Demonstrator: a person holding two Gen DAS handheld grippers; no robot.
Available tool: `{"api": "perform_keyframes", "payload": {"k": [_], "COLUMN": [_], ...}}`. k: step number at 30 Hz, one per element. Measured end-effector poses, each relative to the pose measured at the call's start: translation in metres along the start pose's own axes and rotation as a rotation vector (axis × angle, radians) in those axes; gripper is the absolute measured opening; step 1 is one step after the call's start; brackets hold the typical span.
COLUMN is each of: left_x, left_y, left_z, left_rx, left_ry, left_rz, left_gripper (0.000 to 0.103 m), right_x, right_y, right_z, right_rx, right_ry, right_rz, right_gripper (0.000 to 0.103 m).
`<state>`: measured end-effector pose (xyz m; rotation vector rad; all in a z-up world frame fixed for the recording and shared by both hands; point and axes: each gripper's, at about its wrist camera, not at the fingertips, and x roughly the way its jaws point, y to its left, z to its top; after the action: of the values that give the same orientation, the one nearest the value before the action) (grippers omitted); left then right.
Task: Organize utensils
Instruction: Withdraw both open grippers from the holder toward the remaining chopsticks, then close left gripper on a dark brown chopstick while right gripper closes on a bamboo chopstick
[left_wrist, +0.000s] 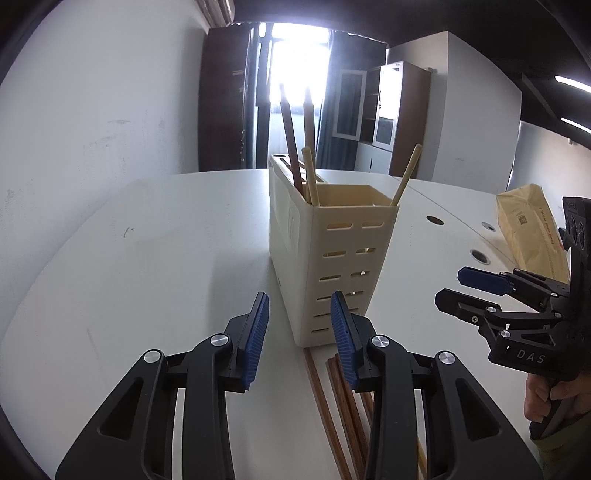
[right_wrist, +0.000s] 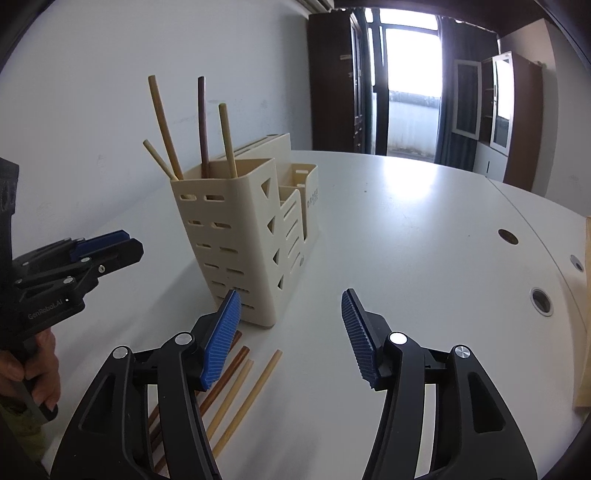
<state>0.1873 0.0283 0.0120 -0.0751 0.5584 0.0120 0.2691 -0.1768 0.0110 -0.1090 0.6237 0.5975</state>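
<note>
A cream slotted utensil holder (left_wrist: 332, 251) (right_wrist: 240, 236) stands on the white table, with several light and dark chopsticks (right_wrist: 201, 125) upright in its tall compartment. Loose chopsticks (left_wrist: 340, 402) (right_wrist: 236, 387) lie flat on the table just in front of it. My left gripper (left_wrist: 300, 332) is open and empty, hovering above those loose chopsticks, close to the holder's near face; it also shows in the right wrist view (right_wrist: 122, 243). My right gripper (right_wrist: 291, 332) is open and empty, to the right of the holder, above the loose chopsticks' far ends; it shows in the left wrist view (left_wrist: 454, 288).
A yellow-brown paper package (left_wrist: 532, 229) lies at the table's right. Round cable holes (right_wrist: 541, 301) sit in the table (right_wrist: 406, 221) near its right seam. A white wall is at the left; cabinets and a bright doorway are at the back.
</note>
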Motion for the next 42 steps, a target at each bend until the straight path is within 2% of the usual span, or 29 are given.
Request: {"api": "perform_keyframes", "payload": {"k": [7,20,33,42], "left_x": [0.005,0.032,0.052,0.072], "left_y": [0.003,-0.002,-0.001,0.001], "left_z": [-0.011,-0.030,-0.039,-0.040], "left_rx": [-0.002,0.052,0.056,0.043], "left_ry": [0.056,0.189,0.264,0.328], "left_rz": [0.008,0.052,0.026,-0.010], "left_gripper": [0.035,0.035,0.035,0.035], "right_x": [0.009,0.036,0.058,0.069], "right_y": [0.002,0.008,0.013,0.008], "right_z": [-0.011,-0.029,-0.037,-0.041], "right_rx": [0.005,-0.018,-0.036,-0.025], "right_ry": [0.046,0.171,0.241,0.283], "right_rz": [-0.005,0.002,-0.010,0.001], "right_gripper": [0.057,0.057,0.056,0.049]}}
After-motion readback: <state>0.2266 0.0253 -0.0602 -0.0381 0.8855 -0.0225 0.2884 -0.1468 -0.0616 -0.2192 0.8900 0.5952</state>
